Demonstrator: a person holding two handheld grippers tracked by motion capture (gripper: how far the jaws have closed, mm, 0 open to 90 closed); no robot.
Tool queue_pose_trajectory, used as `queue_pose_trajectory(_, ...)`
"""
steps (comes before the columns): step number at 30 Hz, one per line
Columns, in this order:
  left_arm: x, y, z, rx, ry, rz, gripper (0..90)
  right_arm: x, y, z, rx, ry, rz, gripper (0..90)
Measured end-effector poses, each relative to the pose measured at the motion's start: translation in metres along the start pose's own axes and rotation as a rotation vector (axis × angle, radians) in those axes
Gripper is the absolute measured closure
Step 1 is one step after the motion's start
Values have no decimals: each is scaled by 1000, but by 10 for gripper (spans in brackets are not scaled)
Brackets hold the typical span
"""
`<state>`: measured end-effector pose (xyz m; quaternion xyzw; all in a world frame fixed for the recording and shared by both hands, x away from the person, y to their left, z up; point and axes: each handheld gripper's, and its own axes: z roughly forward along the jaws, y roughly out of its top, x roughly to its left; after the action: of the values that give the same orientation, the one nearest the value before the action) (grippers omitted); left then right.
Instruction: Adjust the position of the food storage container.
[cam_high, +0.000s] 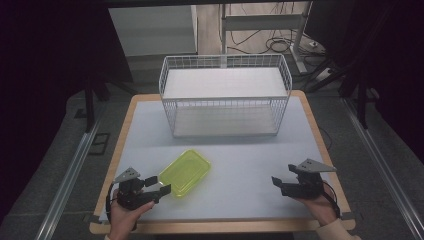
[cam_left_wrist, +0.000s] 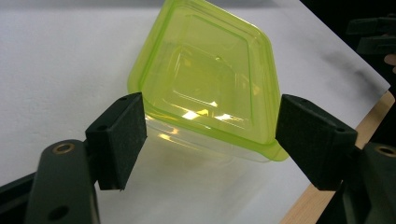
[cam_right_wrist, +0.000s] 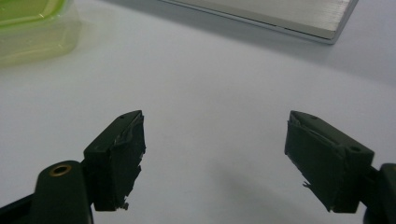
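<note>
A yellow-green clear plastic container (cam_high: 185, 172) with its lid on lies on the white table top at front left. My left gripper (cam_high: 157, 185) is at its near corner. In the left gripper view the jaws of the left gripper (cam_left_wrist: 210, 126) stand wide apart on either side of the container (cam_left_wrist: 205, 79), with the pads (cam_left_wrist: 119, 135) close to its sides. I cannot tell whether they touch it. My right gripper (cam_high: 279, 184) is open at front right over bare table. In the right gripper view the right gripper (cam_right_wrist: 215, 158) holds nothing, and the container (cam_right_wrist: 28, 28) shows at the top left.
A white wire basket (cam_high: 225, 95) with two solid shelves stands at the back middle of the table, its open side towards me. Its lower shelf edge (cam_right_wrist: 280, 14) shows in the right gripper view. The table's wooden front edge (cam_high: 220, 226) is just below both hands.
</note>
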<state>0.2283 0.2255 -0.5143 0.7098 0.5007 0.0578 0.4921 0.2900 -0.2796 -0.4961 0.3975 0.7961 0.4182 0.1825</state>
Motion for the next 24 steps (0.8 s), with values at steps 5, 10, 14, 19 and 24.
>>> queue_pose_trajectory(5,1,0,-2,-7,7,-8,251,0,1,-3,-9,7,9,225)
queue_pose_trajectory(10,-2,1,-4,-13,14,-5,272,1,0,0,20,2,-4,233)
queue_pose_trajectory(14,-5,3,-10,-38,5,2,414,2,-1,1,32,1,-6,240)
queue_pose_trajectory(19,-10,6,-16,-46,-22,22,658,1,-1,1,34,-3,-2,242)
queue_pose_trajectory(24,-24,10,-9,21,-62,67,900,1,-2,2,39,-3,-2,244)
